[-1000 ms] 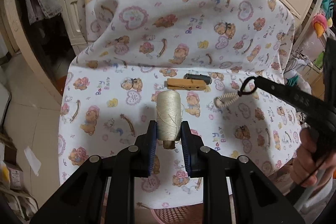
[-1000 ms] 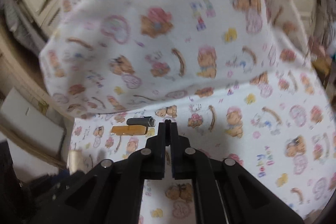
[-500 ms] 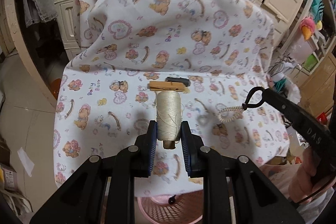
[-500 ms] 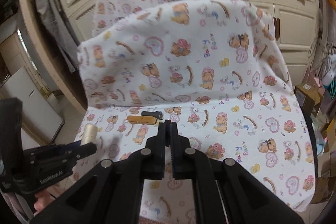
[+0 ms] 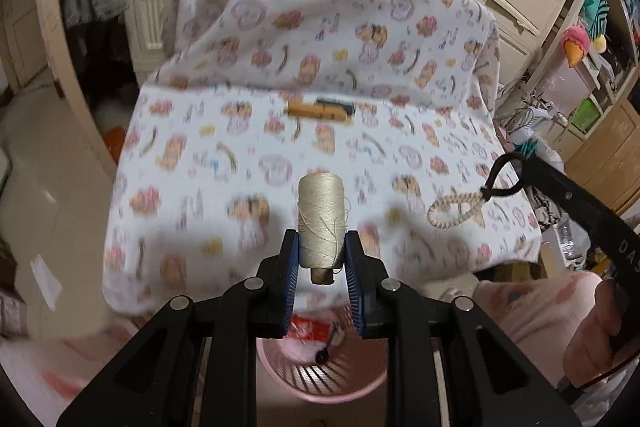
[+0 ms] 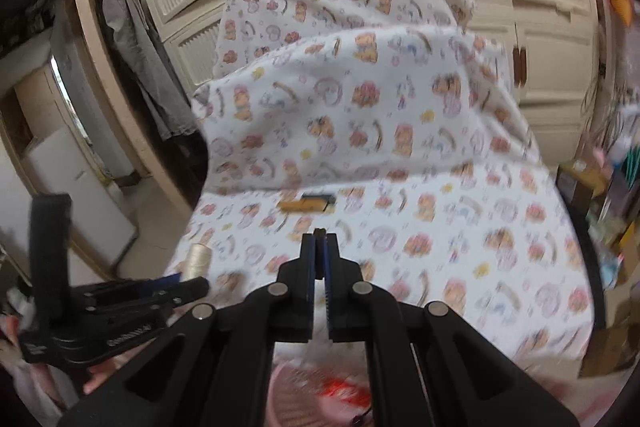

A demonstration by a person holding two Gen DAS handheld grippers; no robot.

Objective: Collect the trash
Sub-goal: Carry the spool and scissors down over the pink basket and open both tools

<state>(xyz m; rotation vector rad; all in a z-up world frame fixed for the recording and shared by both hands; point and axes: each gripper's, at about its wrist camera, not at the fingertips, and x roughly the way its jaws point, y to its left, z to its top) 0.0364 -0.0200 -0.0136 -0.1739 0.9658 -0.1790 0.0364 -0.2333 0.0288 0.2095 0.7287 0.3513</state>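
Observation:
My left gripper (image 5: 321,251) is shut on a cream thread spool (image 5: 321,219), upright, held above the front edge of the bear-print cloth (image 5: 240,131) and over a pink slatted basket (image 5: 320,375). The spool also shows in the right wrist view (image 6: 197,259). My right gripper (image 6: 320,241) is shut on a dark loop (image 5: 502,175) from which a woven beige cord (image 5: 456,210) hangs. The cord is hidden in the right wrist view. A wooden clothespin (image 5: 316,113) and a dark cylinder (image 5: 335,104) lie at the cloth's back.
The basket holds red and white scraps (image 5: 308,331). The same basket shows blurred under my right gripper (image 6: 320,387). Cream cabinets (image 6: 552,7) stand behind. Clothes (image 6: 136,27) hang at left. Cluttered shelves (image 5: 592,47) stand at right. A paper scrap (image 5: 46,281) lies on the floor.
Both grippers have pulled back from the cloth toward its front edge, still holding the spool and the cord. The pink basket has come into full view below them.

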